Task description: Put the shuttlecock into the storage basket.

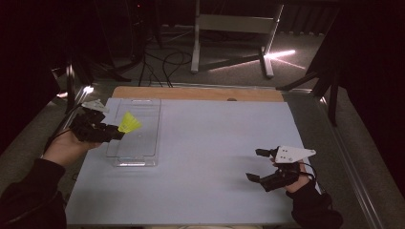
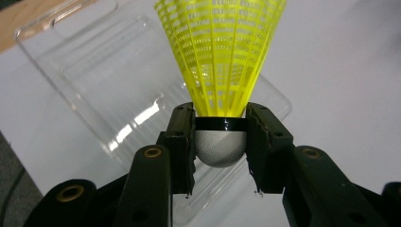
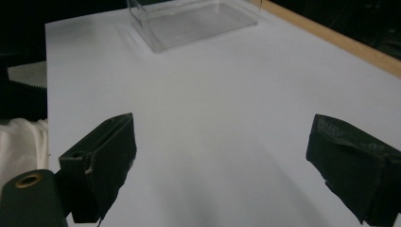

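My left hand-held gripper (image 2: 220,142) is clenched on the white cork of a yellow shuttlecock (image 2: 221,56), held above the near left part of the clear plastic tray (image 1: 134,138) on the desk (image 1: 210,157). My right hand-held gripper (image 1: 258,164), jaws spread wide and empty, hovers over bare desk, well apart.

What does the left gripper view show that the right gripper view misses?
The left gripper view shows a yellow shuttlecock up close, its white rounded base pinched between that gripper's two black jaws, with its skirt pointing away from the camera. The right gripper view instead shows its own jaws standing wide apart with nothing between them, above bare white table, plus the table's wooden edge. Both share the clear plastic box lying on the white surface; in the right gripper view it sits farther off.
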Tool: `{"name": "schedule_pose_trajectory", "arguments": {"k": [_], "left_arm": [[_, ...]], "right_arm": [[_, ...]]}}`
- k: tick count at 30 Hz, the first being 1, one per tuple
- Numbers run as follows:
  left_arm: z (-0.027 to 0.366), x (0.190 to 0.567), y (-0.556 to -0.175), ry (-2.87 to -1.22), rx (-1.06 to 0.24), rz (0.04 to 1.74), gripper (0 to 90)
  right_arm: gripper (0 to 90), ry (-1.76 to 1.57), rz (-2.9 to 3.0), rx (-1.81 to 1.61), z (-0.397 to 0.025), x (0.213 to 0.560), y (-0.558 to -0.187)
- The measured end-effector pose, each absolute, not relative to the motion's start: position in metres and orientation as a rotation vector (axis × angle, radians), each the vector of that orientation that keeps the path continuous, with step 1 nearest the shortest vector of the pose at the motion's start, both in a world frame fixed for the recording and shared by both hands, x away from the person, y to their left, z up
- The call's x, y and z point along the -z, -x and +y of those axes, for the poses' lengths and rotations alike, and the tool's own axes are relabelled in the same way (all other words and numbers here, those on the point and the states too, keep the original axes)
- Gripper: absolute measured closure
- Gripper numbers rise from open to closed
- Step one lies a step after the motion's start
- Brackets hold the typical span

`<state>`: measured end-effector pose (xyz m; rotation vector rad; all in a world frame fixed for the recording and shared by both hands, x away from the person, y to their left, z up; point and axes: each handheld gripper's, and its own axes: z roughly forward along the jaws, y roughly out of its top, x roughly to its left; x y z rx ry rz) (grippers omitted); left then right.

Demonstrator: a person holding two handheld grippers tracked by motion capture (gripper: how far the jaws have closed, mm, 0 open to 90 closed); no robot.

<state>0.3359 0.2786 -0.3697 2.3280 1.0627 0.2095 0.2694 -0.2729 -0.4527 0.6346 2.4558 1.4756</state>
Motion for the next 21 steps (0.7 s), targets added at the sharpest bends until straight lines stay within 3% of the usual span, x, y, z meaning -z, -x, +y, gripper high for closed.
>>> {"name": "schedule_pose_trajectory", "arguments": {"k": [21], "left_arm": [[0.292, 0.401, -0.334, -2.242, -0.226, 1.197, 65.5]], "right_arm": [[9.4, -0.767, 2.276, -1.522, -0.287, 0.471, -0.254]]}}
